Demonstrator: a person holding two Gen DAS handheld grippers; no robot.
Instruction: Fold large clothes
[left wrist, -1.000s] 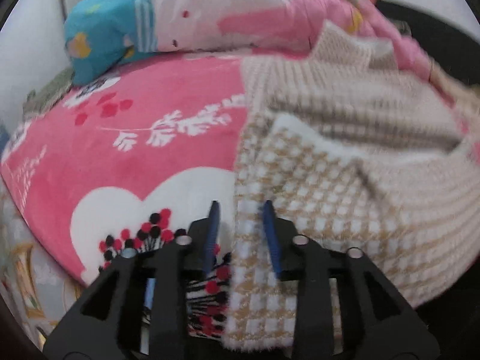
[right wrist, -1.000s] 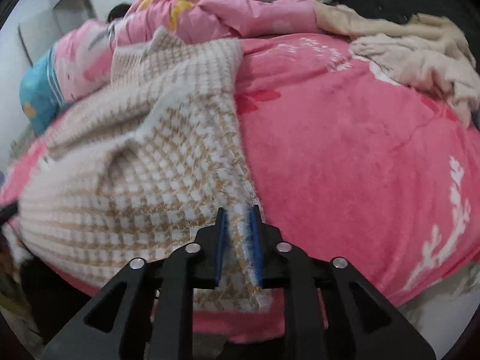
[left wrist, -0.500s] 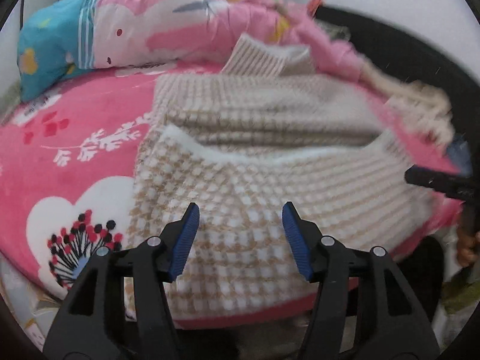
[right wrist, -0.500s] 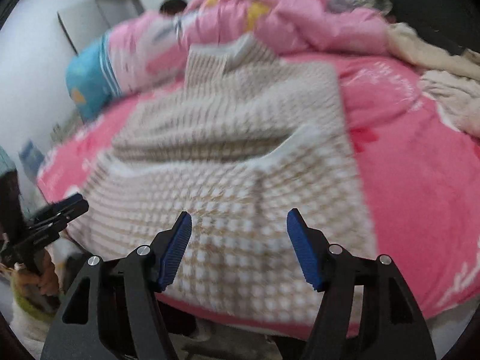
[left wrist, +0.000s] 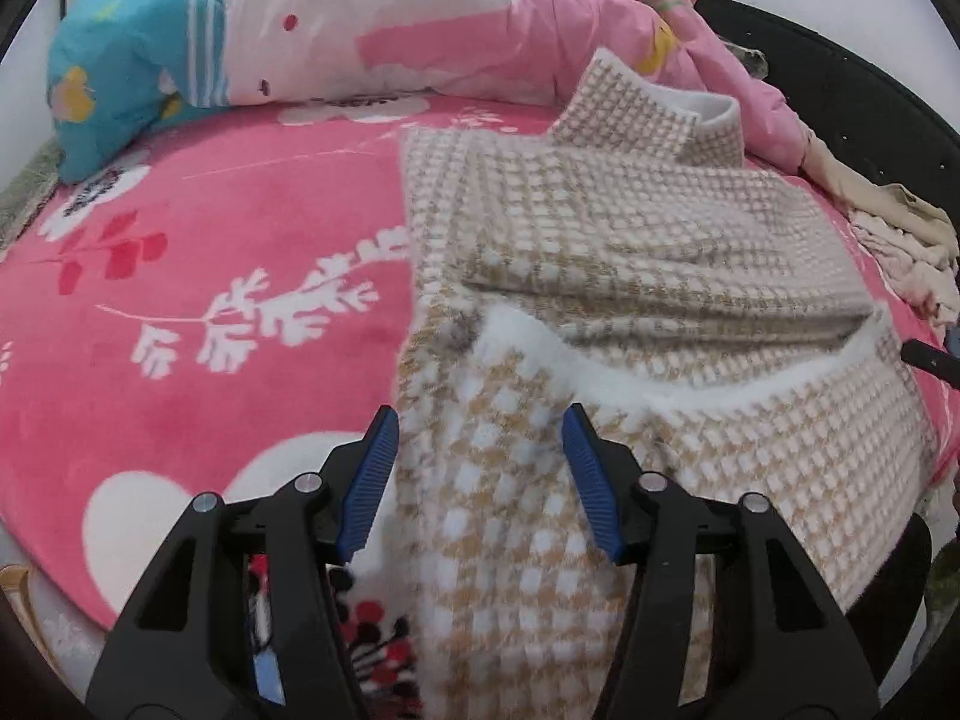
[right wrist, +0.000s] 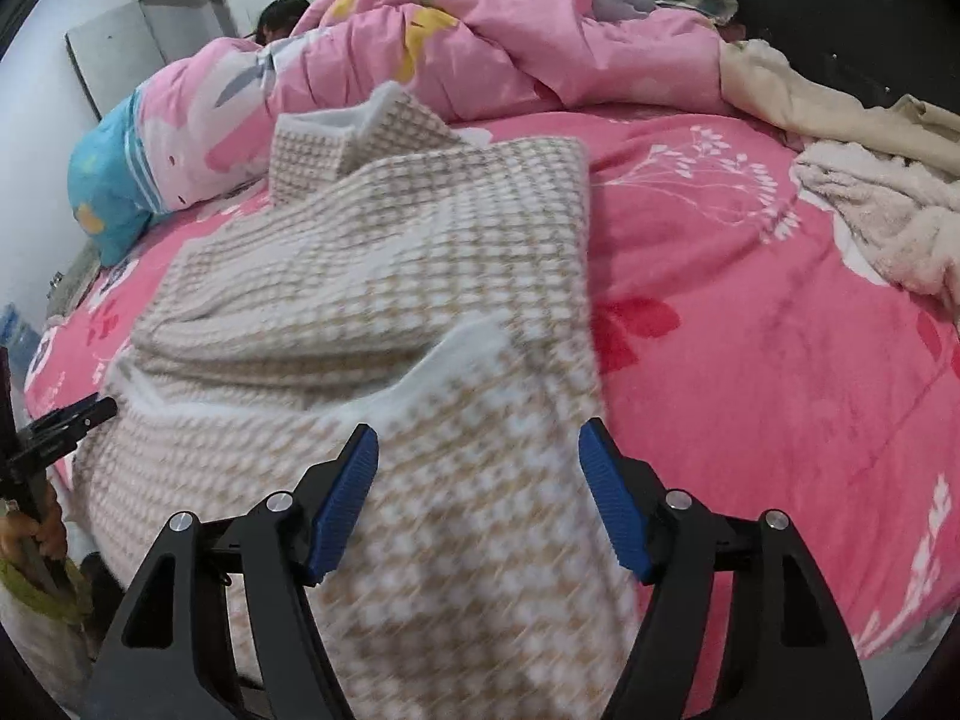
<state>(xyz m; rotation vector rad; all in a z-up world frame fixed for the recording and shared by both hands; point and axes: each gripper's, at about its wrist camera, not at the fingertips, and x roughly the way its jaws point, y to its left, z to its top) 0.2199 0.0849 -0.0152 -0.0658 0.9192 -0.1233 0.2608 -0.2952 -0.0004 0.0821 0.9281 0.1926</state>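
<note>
Both empty: left gripper (left wrist: 478, 468) closing, right gripper (right wrist: 478, 483) opening, above sweater (left wrist: 630, 276).

- The checked garment (left wrist: 600, 312) blurs near the lens, and its near edge runs out of frame in both wrist views.
- The right gripper (left wrist: 930, 357) shows only as a dark tip at the left wrist view's edge.
- Dark hair (right wrist: 281, 11) shows behind the quilt (right wrist: 480, 30); the rest is hidden.
</note>
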